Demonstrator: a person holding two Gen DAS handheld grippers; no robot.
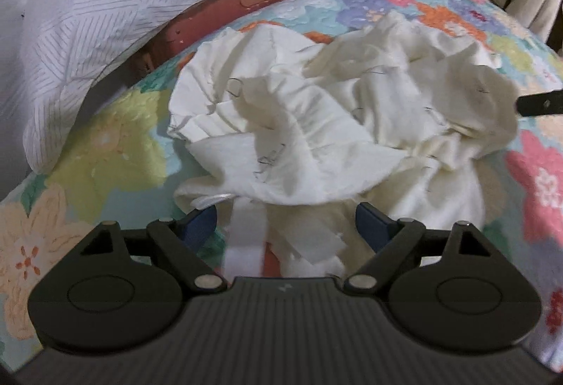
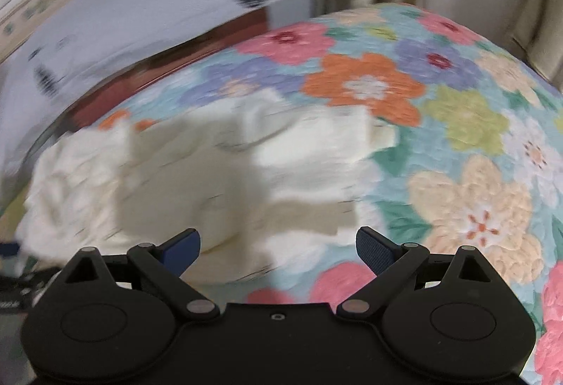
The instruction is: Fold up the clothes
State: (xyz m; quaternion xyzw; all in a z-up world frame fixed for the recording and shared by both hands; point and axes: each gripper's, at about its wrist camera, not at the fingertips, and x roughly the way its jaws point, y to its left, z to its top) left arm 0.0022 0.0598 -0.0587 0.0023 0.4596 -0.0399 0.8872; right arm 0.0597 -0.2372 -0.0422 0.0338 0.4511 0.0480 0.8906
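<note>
White and crumpled, the cloth lies in a heap on my flowery blanket, not folded yet. My left gripper and right gripper are open, holding nothing, ready to grab an edge.

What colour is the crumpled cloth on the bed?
Cream white garment; clearest in the left wrist view.

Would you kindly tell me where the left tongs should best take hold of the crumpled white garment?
Probably the flat white strip trailing from the garment toward the open left tongs. It lies single-layered on the floral quilt, so come in low from the near edge.
</note>
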